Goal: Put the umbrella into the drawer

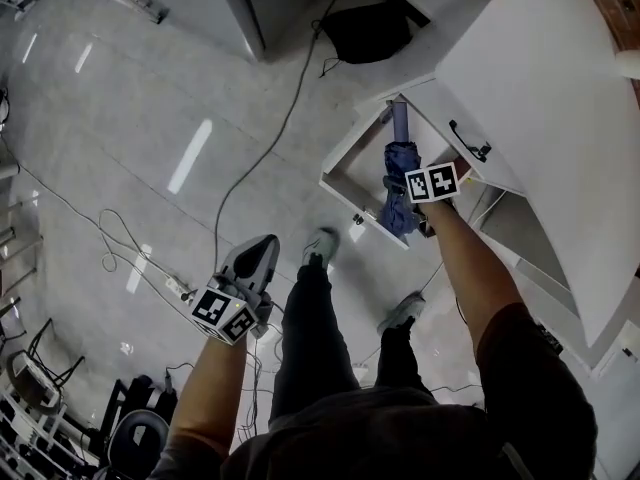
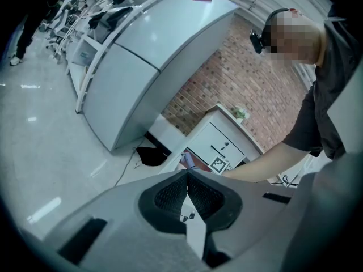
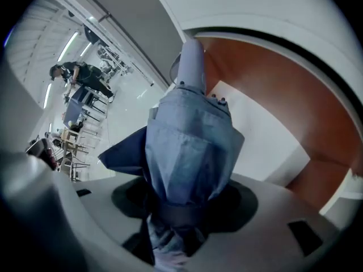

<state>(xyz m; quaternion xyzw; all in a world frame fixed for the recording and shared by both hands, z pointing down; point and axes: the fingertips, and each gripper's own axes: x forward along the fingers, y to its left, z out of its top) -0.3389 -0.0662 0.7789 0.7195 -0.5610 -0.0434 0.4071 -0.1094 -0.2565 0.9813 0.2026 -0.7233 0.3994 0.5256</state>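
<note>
A folded blue umbrella (image 1: 401, 173) with a lavender handle end hangs over the open white drawer (image 1: 345, 164), its handle pointing into the drawer's reddish-brown inside. My right gripper (image 1: 412, 211) is shut on the umbrella (image 3: 190, 152); the fabric bunches between its jaws, and the handle tip (image 3: 191, 61) points at the drawer's inner wall (image 3: 261, 135). My left gripper (image 1: 262, 251) hangs lower left over the floor, away from the drawer. Its jaws (image 2: 187, 180) meet at the tips, with nothing between them.
The drawer belongs to a white cabinet (image 1: 540, 88) with a black handle (image 1: 468, 143) on an upper front. Cables (image 1: 262, 158) run over the grey floor. A black bag (image 1: 366, 30) lies by the cabinet. The person's shoes (image 1: 320, 245) stand just before the drawer.
</note>
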